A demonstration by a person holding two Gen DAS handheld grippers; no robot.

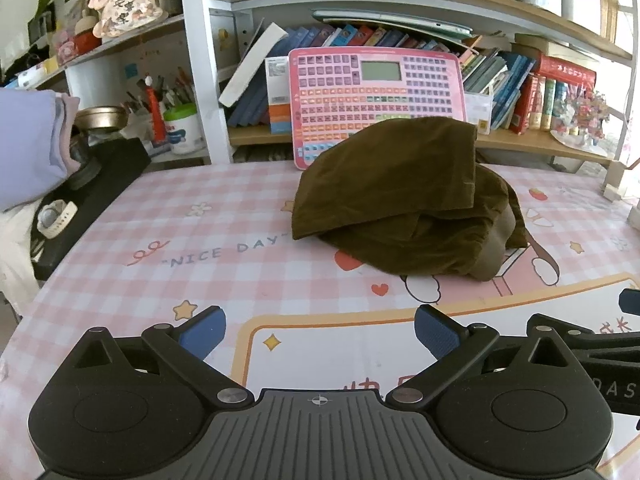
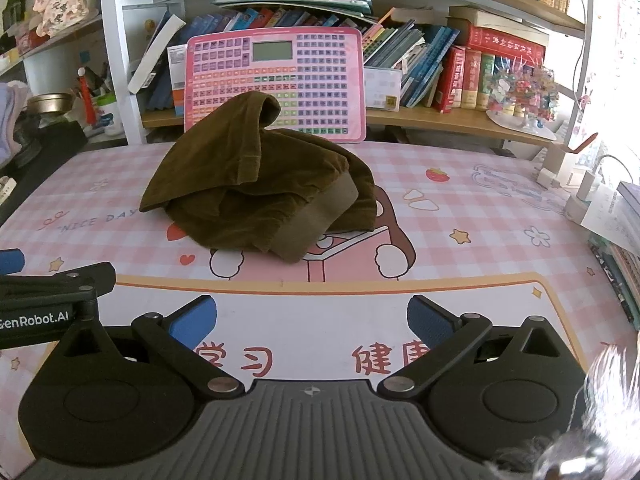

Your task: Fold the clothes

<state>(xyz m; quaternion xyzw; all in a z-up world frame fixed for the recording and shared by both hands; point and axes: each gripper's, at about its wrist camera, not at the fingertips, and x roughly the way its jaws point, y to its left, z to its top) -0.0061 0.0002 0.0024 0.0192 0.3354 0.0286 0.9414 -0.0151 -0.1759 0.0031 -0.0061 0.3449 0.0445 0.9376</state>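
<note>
On the pink checked mat (image 1: 200, 216) I see a bunched brown garment (image 1: 400, 200); my left gripper (image 1: 318, 330) and right gripper (image 2: 312, 320) both gape wide, holding nothing.

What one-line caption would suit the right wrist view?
Open right claw faces a crumpled olive-brown corduroy garment on the pink checked desk mat.

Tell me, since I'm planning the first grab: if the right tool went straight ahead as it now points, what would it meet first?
Probably the brown garment, heaped on the pink desk mat. The right tool is open, with only bare mat before it, though depth is uncertain.
</note>
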